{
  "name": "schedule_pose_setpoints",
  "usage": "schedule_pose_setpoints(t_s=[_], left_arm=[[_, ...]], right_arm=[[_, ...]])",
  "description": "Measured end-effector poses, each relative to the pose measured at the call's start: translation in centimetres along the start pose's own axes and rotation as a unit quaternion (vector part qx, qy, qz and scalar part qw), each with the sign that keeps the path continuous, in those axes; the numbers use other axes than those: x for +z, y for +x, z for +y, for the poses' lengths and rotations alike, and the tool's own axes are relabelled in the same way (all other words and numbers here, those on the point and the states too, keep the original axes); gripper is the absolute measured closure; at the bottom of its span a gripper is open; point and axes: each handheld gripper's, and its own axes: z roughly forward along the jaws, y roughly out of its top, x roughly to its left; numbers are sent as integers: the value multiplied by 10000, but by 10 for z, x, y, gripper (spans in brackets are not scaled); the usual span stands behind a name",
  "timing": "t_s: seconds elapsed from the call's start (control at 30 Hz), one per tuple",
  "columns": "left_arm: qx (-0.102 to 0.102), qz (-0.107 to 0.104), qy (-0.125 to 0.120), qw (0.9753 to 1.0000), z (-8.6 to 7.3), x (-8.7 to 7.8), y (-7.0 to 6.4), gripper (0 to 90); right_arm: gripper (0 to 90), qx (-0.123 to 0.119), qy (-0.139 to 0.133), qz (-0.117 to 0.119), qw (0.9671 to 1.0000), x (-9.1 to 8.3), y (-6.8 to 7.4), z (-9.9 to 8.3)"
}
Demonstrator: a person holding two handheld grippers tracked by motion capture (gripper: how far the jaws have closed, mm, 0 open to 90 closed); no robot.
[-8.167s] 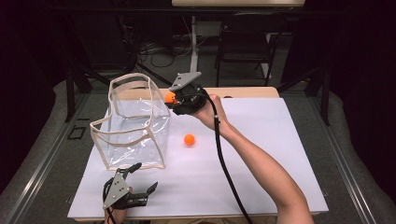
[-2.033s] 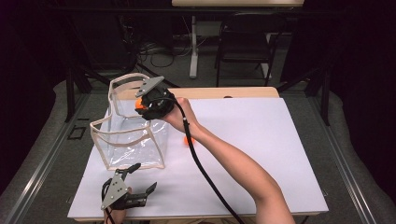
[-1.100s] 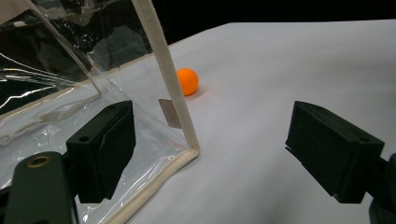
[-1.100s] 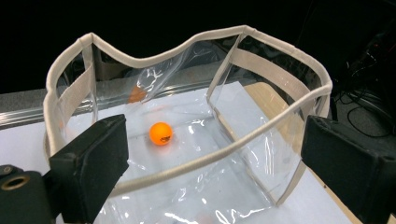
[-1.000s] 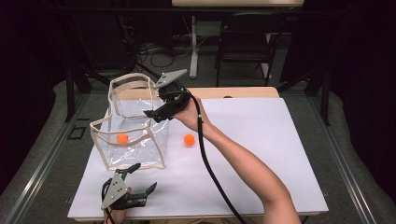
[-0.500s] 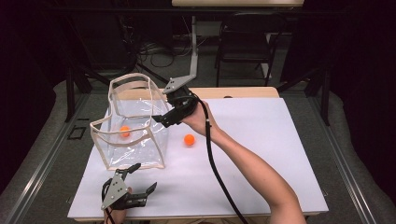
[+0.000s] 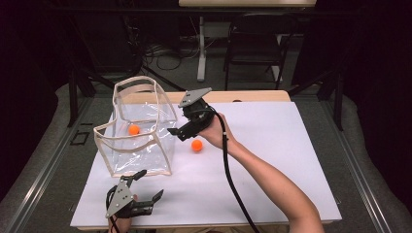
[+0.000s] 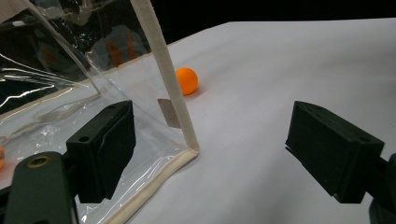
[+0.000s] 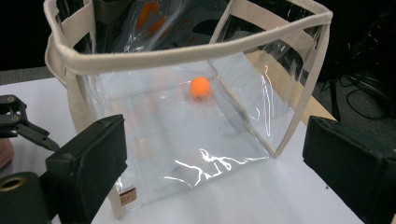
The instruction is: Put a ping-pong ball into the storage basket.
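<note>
1. Right gripper point(image 7: 180, 127) hangs just beside the bag's point(image 7: 138, 128) right wall, jaws spread and empty. Judged purpose: it has nothing to carry, and the open jaws suit a reach for the next ball.
2. One ball point(image 7: 134, 129) lies inside the bag, on its floor toward the far side; from the right gripper view point(image 9: 200, 87) it sits apart from the walls.
3. Second ball point(image 7: 196, 145) rests on the table point(image 7: 291, 160), just right of the bag and just near of the right gripper. Likely next pick; the short reach explains the hand's low hover there.
4. Left gripper point(image 7: 145, 194) rests at the table's near edge, near of the bag, jaws spread, holding nothing. Its view looks past the bag's near right corner to the loose ball point(image 8: 187, 80). Seems parked, out of the way.
5. Materials: the bag is clear, glossy plastic, creased, with pale woven trim on rim and edges; boxy, open-topped, standing on its own, so nobody need hold it. Handle loops sag at the far side.
6. Balls: orange, smooth, matt, round; prone to roll. Table top is white and flat.
</note>
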Motion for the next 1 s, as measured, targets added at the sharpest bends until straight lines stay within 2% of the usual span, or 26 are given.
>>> schedule_pose_setpoints(t_s=[0.37, 0.57, 1.0], left_arm=[[8, 5, -4, 10000, 0, 0, 0, 155], [22, 4, 3, 10000, 0, 0, 0, 156], [6, 13, 2, 10000, 0, 0, 0, 156]], right_arm=[[54, 32, -16, 22, 10000, -5, 3, -17], [41, 18, 126, 62, 9999, -3, 6, -28], [15, 120, 151, 70, 9998, -8, 9, -52]])
